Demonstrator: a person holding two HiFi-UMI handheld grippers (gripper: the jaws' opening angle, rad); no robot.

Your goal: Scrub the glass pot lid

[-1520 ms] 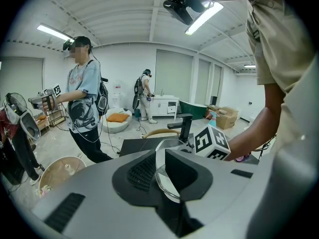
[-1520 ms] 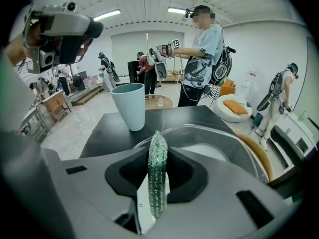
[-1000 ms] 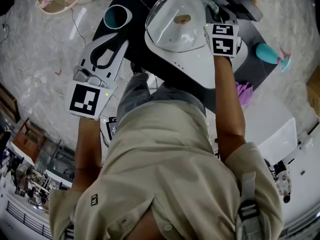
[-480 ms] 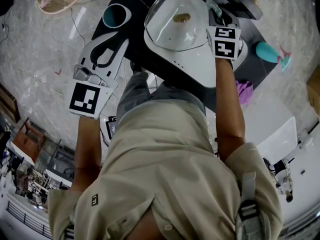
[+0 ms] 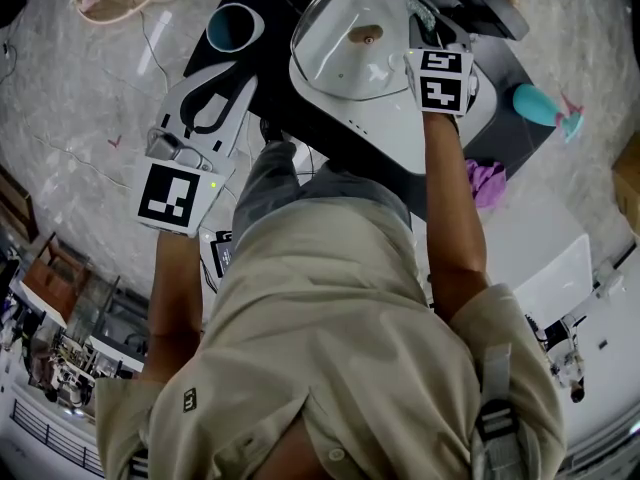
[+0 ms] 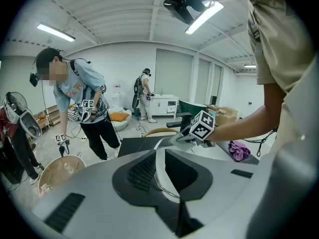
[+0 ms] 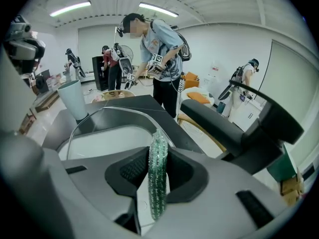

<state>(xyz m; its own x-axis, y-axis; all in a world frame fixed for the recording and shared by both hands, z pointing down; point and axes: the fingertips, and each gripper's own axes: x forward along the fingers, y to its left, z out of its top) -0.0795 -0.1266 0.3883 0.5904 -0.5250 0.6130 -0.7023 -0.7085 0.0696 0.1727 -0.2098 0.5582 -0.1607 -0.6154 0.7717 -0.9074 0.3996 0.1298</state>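
Glass pot lid [image 5: 350, 53] scrubbing was served by the right gripper [image 7: 157, 156], whose fingers [image 7: 130, 171] were clamped on a green scrubber [image 7: 158, 178] brought to the lid's right rim, apparently for rubbing. The left gripper [image 6: 160, 158] was kept aside, its fingers [image 6: 142, 171] slightly parted and empty. The lid was laid on a white slab [image 5: 400, 138] on the dark tabletop [image 5: 500, 118]. Whether the scrubber touched the glass could not be told, as that spot was covered by the right gripper in the head view.
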